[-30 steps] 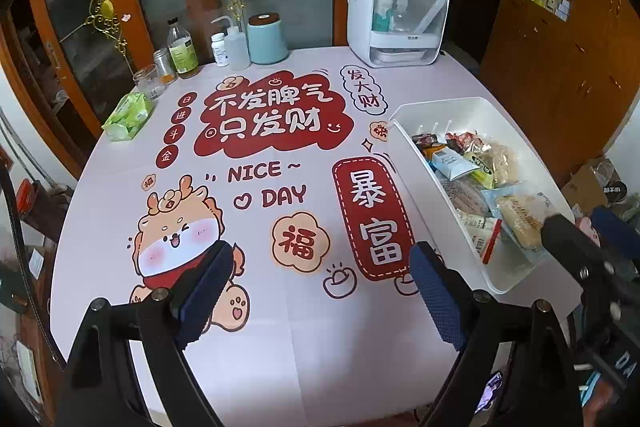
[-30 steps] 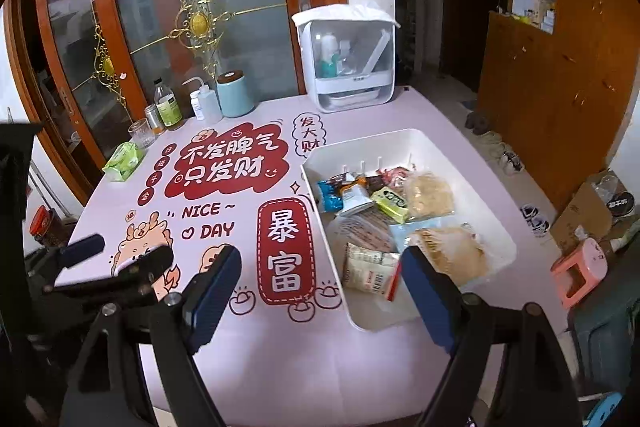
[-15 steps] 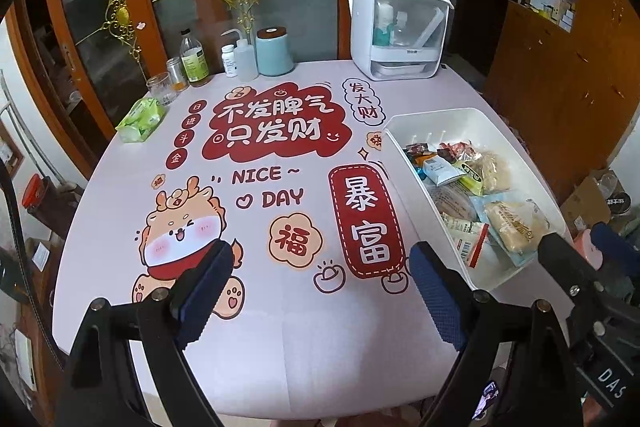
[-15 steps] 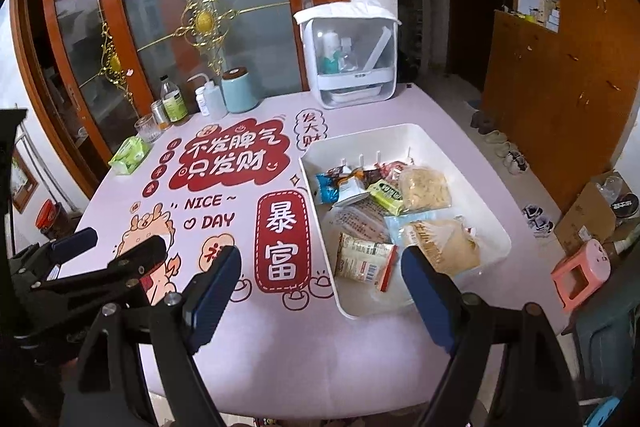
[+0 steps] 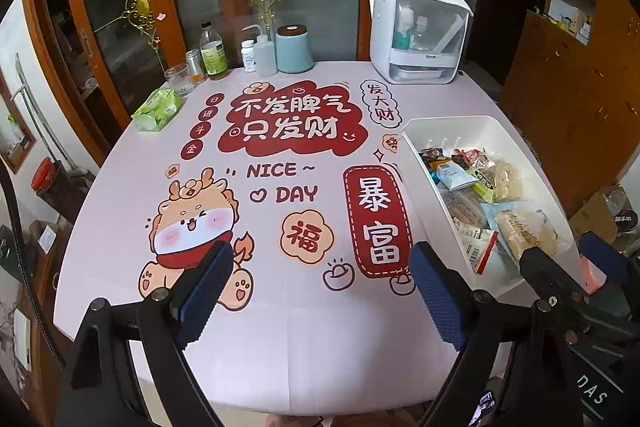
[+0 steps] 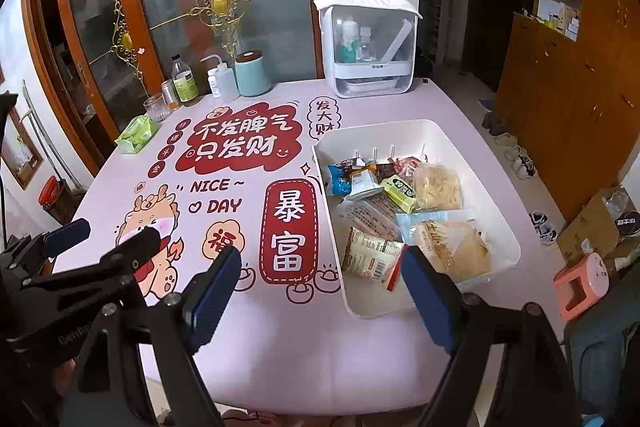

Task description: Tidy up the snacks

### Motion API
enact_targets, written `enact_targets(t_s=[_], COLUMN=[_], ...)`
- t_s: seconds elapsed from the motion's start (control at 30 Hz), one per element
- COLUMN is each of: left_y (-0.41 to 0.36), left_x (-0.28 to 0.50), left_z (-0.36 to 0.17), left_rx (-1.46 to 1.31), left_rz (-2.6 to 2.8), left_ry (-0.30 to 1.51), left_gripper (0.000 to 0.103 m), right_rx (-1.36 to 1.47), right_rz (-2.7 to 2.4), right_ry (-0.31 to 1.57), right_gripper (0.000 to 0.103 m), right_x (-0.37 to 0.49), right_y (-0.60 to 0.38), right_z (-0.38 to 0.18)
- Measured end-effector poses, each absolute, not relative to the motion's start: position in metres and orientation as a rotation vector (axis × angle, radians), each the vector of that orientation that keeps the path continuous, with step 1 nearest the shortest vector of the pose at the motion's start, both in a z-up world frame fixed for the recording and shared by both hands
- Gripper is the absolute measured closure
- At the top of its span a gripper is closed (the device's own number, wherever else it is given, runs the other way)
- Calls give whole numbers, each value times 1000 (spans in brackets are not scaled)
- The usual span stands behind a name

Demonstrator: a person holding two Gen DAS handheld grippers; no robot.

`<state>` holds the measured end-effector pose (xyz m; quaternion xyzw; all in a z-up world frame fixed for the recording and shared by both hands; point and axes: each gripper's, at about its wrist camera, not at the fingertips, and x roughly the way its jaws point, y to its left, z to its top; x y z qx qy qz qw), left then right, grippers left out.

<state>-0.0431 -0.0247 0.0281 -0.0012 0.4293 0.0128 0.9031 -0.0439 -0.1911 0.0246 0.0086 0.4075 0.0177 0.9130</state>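
Snacks in white bin just beyond gaping, empty right hand-held gripper; left hand-held gripper likewise

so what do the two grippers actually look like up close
Both match: the left gripper and right gripper have black angular frames with silver screws, each finger faced with a dark blue textured pad. White lettering marks the black bodies. No cables or sleeves show.

Table centre bare; white bin blocks right side; bottles, organizer line far edge.
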Motion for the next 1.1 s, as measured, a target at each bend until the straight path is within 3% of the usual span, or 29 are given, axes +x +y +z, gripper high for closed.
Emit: enact_targets(t_s=[1.1], left_y=[-20], left_x=[-47], left_z=[25], left_rx=[19], left_rz=[61], left_ry=[913], left_gripper=[14], right_rx=[-4], right_rz=[69], right_ry=[831], right_gripper=[20], right_x=[-39], right_y=[-187], right_z=[28])
